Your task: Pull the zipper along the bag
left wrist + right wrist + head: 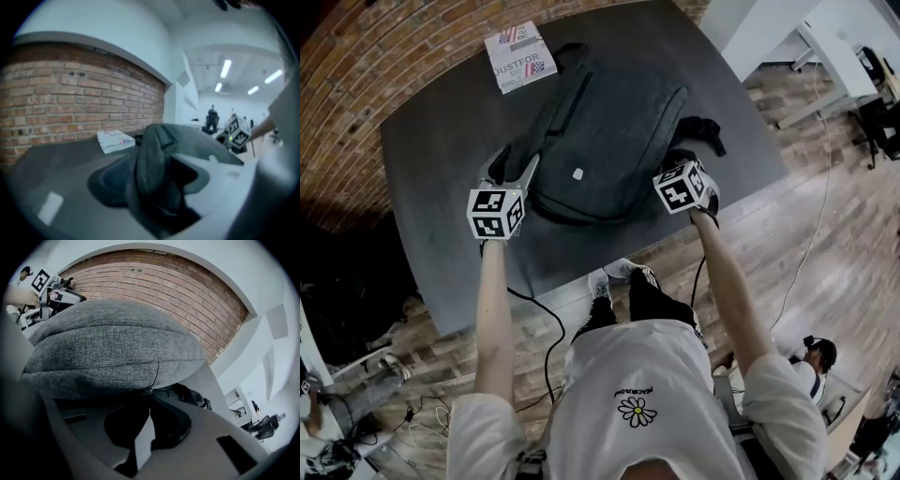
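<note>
A grey backpack [609,131] lies flat in the middle of a dark table [441,159]. My left gripper [511,169] is at the bag's left near corner. In the left gripper view its jaws stand wide apart, and a fold of the bag's fabric [157,159] rises between them. My right gripper [677,159] is at the bag's right near corner. In the right gripper view the bag [108,343] fills the upper half. My right gripper [150,399] is shut there, its tips on the small zipper pull [149,389] at the seam under the bag's edge.
A white printed booklet [520,54] lies at the table's far left, beside the bag's top. A black strap [703,131] trails off the bag's right side. The table's front edge is close to my legs. A brick wall stands behind the table, and another person [816,354] sits at lower right.
</note>
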Demonstrator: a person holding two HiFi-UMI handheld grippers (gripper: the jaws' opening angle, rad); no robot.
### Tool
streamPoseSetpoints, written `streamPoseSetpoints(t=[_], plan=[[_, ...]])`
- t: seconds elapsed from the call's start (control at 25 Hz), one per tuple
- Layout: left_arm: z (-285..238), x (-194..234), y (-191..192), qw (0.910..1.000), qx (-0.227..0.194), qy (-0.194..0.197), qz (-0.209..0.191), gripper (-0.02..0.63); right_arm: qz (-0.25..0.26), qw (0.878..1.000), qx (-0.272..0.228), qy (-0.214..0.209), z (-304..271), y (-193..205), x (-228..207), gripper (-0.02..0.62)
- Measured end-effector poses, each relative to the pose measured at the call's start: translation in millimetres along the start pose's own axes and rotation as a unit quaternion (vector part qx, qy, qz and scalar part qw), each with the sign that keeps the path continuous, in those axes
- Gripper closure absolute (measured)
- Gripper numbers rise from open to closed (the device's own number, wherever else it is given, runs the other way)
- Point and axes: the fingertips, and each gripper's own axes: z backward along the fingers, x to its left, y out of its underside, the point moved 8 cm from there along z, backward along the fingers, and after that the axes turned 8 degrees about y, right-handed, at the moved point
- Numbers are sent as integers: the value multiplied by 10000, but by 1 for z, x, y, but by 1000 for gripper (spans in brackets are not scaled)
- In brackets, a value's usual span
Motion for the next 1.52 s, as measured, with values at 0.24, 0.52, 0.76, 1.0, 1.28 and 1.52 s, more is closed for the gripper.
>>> streamPoseSetpoints(t=[0.24, 0.52, 0.76, 1.0, 1.28, 1.52], plan=[[-3, 24, 17, 9914, 224, 235, 1268, 354, -176, 9998, -70, -70, -1, 3, 1, 589], [-15, 23, 41, 9351, 279, 944, 3406, 492, 83, 9998, -141, -148, -2, 4, 4, 588], [4, 19, 40, 9529, 329, 800, 2908, 552, 512, 9982, -317, -72, -6, -17, 12, 589], [72, -2, 71, 9521, 252, 411, 3018, 552, 1291, 9877, -737, -490, -12, -48, 41, 589], [131, -39, 95, 9530, 454, 217, 2987, 552, 1807, 9747, -1009, -840, -10, -72, 70, 589], [149, -55, 103, 9531, 420, 154, 2994, 546, 1923, 9715, -1039, -913, -16, -84, 79, 589]])
